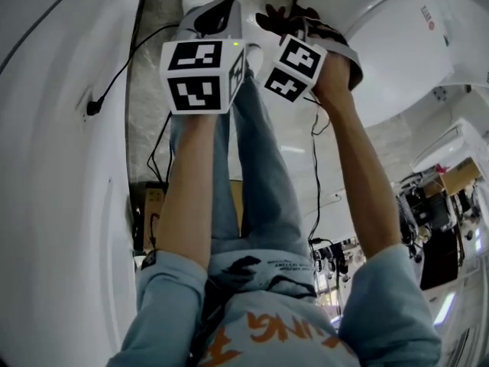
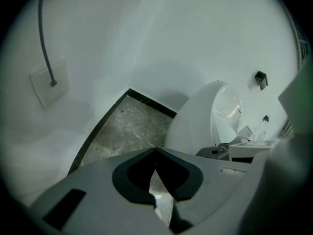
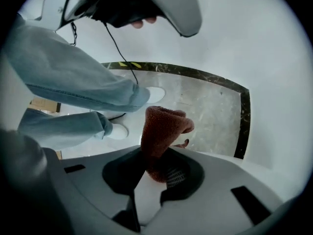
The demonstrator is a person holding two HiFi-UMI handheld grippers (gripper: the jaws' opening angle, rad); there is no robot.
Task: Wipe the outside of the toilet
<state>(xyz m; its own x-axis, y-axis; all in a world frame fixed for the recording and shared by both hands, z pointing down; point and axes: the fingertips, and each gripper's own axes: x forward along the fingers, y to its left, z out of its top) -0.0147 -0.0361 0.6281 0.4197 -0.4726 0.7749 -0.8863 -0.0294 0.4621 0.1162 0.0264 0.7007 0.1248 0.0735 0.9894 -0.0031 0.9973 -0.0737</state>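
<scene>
Left hand-held gripper: my jaws are closed together with nothing between them, over the floor.
Right hand-held gripper: my jaws clamp a red-brown cloth, which sticks out past them.
Toilet: white, ahead on my right, near the cloth.

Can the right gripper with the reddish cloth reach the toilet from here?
Probably yes. The toilet sits close beside the right gripper, nothing shows between them, and the cloth is clamped in its jaws.
</scene>
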